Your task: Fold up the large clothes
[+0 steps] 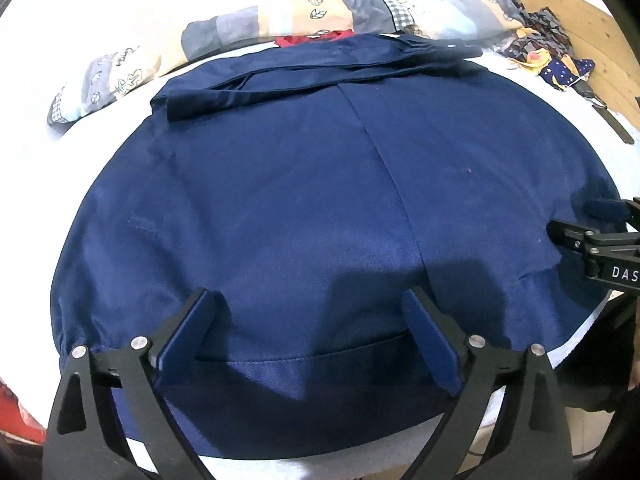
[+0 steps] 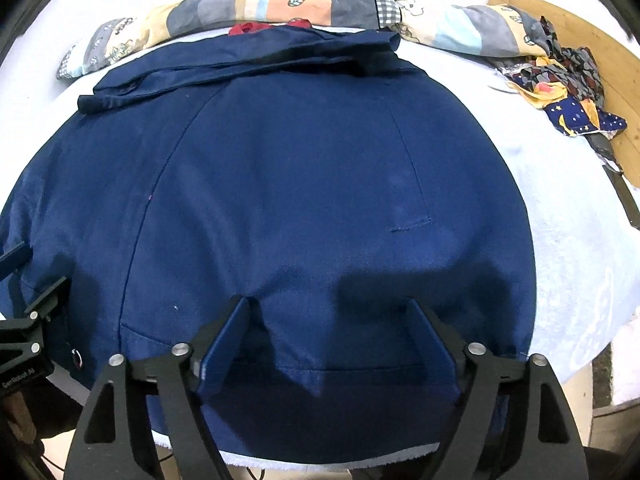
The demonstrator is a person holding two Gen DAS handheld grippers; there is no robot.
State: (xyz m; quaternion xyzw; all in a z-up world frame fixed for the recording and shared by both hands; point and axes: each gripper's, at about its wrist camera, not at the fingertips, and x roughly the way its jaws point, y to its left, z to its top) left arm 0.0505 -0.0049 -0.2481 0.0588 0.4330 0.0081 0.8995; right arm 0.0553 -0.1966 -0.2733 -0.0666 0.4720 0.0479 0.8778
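1. Looking through both wrist cameras, I see a navy blue garment (image 1: pixel 288 208) spread flat over a white towel-like cover (image 2: pixel 580 240), filling most of each view; I cannot tell whether a worktop or a bed lies under it.
2. My left gripper (image 1: pixel 310 312) sits at 6 o'clock over the near hem, jaws apart, with the cloth lying between the blue pads (image 1: pixel 188 336) and nothing pinched.
3. My right gripper (image 2: pixel 330 320) is likewise at 6 o'clock over the hem (image 2: pixel 320 376), jaws spread wide; a small ridge of fabric rises just inside the left pad.
4. In the left view the right gripper enters at 3 o'clock, over the garment's edge.
5. A folded sleeve (image 1: pixel 320 76) lies across the far end of the garment at 12 o'clock.
6. Behind it lies a patchwork quilt (image 2: pixel 280 4), with a scrap of red fabric (image 1: pixel 312 39) between the two.
7. A crumpled patterned cloth (image 2: pixel 568 92) sits at 2 o'clock beside a wooden board (image 1: pixel 568 12).
8. A metal snap (image 2: pixel 76 357) shows at 8 o'clock in the right view.
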